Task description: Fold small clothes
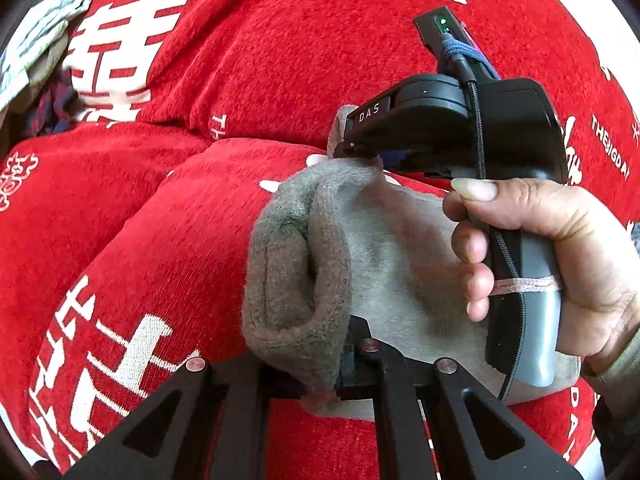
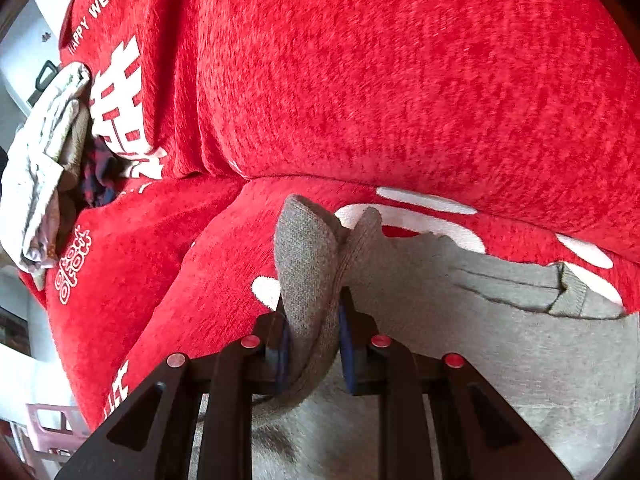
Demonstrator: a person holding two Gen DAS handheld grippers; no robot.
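Observation:
A small grey knit garment lies on a red cloth-covered seat. My left gripper is shut on a folded grey edge of it that bulges up over the fingers. My right gripper, held in a hand, grips the garment's far edge in the left wrist view. In the right wrist view my right gripper is shut on a bunched grey fold, and the rest of the garment spreads flat to the right.
The red cover with white characters rises as a backrest behind the seat. A pile of other clothes lies at the far left, also in the left wrist view. A pink crate stands at the lower left.

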